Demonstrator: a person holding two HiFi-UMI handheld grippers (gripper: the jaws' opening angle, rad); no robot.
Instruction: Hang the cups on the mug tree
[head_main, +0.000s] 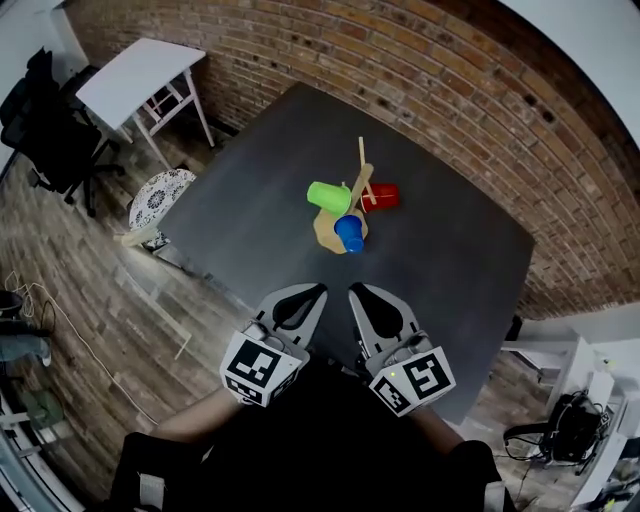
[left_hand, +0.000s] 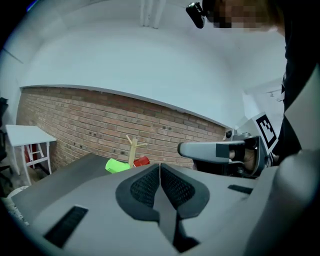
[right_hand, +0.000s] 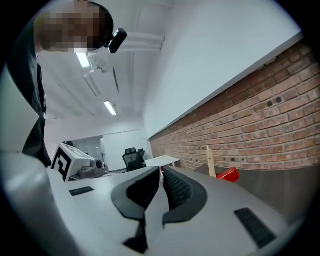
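At the centre of the head view, the mug tree (head_main: 358, 185) stands on the dark tabletop (head_main: 250, 160). The green cup (head_main: 328, 197), blue cup (head_main: 349, 233) and red cup (head_main: 384, 196) seem to hang from its pegs. With nothing apparently left to carry, the left gripper (head_main: 318, 291) and right gripper (head_main: 355, 292) sit low in the frame, well apart from the tree. Both have their jaws pressed together and empty.

The mug tree (head_main: 358, 188) stands near the middle of the table (head_main: 250, 170), well ahead of me. The left cup (head_main: 328, 197) hangs on its left, the right cup (head_main: 384, 196) on its right, and the near cup (head_main: 349, 233) on the side towards me, over the base. My left gripper (head_main: 316, 290) and right gripper (head_main: 356, 291) sit side by side above the table's near edge. A small table (head_main: 140, 72) stands far left.
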